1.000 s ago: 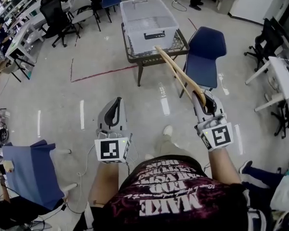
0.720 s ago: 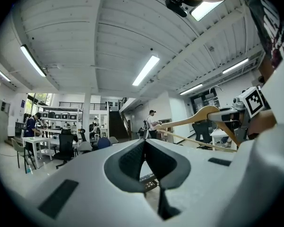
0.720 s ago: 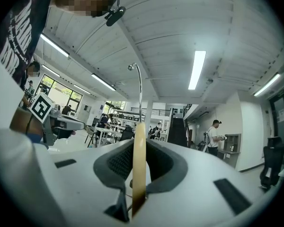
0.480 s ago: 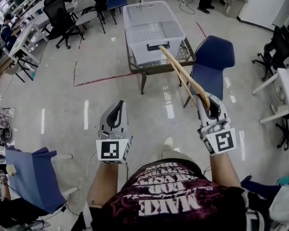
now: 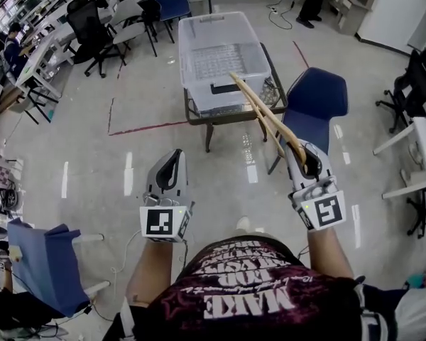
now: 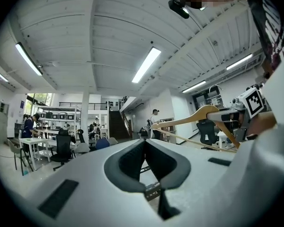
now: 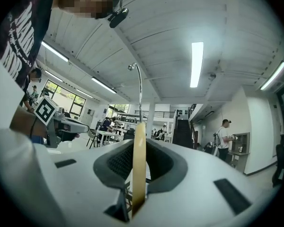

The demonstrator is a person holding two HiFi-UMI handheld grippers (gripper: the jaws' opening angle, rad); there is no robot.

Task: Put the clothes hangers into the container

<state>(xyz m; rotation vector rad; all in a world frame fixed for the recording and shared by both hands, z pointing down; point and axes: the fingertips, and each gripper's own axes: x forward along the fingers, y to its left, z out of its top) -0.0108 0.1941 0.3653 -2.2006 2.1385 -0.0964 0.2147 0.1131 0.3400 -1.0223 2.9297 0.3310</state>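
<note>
A wooden clothes hanger (image 5: 266, 116) slants up from my right gripper (image 5: 303, 151), which is shut on its thick end. The hanger's far tip reaches over the near wall of a clear plastic container (image 5: 199, 21) that stands on a low dark table (image 5: 231, 112) ahead. In the right gripper view the wooden hanger (image 7: 138, 164) stands edge-on between the pads of the right gripper (image 7: 138, 150), its metal hook curving above. My left gripper (image 5: 175, 153) hangs level with it on the left, shut and empty. The left gripper view shows the left gripper (image 6: 144, 143) with pads together and the hanger (image 6: 199, 115) off to the right.
A blue chair (image 5: 314, 105) stands right of the table, close under the hanger. Another blue seat (image 5: 46, 254) is at lower left, and black office chairs (image 5: 92, 27) and desks fill the far left. A red line (image 5: 145, 128) is taped on the floor left of the table.
The table and container have drawn nearer and shifted a little in view as the person stepped forward. The hanger's tip now lies over the container's front wall. Both grippers keep their hold.
</note>
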